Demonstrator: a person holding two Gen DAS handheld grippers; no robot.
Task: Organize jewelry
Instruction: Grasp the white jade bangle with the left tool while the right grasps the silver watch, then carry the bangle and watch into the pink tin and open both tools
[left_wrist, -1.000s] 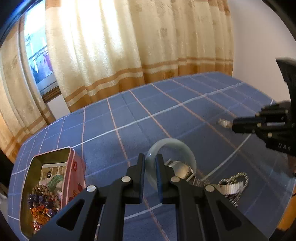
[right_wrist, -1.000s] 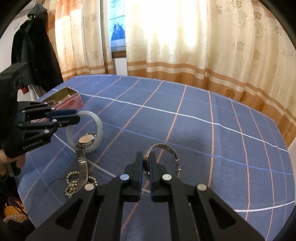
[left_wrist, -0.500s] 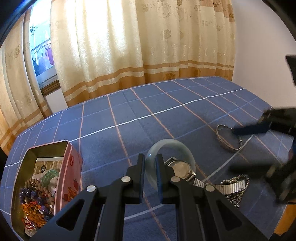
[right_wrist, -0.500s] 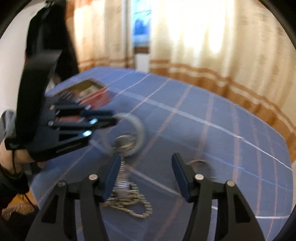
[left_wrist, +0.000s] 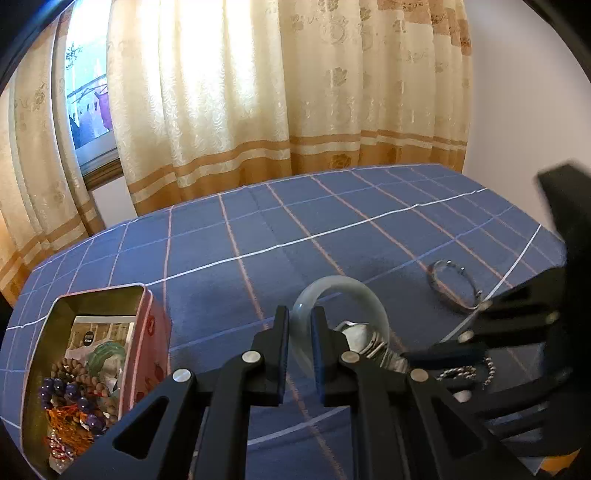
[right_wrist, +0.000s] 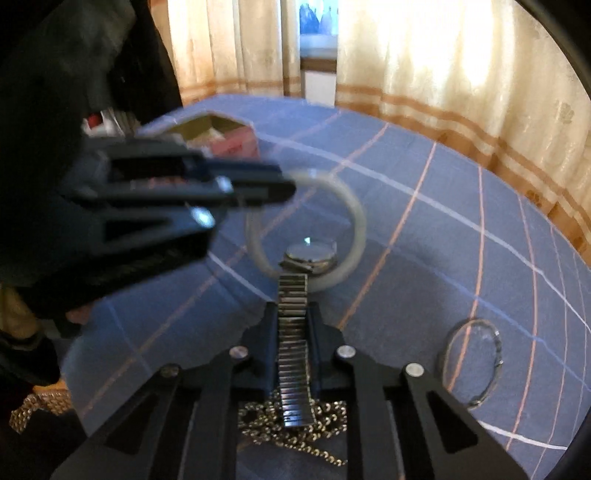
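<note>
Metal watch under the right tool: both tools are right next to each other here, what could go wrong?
1. The right tool has just been closing on the silver metal watch's band, which lies across a tangled beaded metal chain; lifting may drag the chain along.
2. The watch head sits inside the pale green jade bangle gripped by the left tool; moving either could snag the other.
3. The tools stand close and could collide.

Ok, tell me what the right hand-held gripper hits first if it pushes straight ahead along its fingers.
The right hand-held gripper, its jaws just closing around the watch band, would run along it to the watch face, which lies inside the pale bangle. Depth is hard to judge.
</note>
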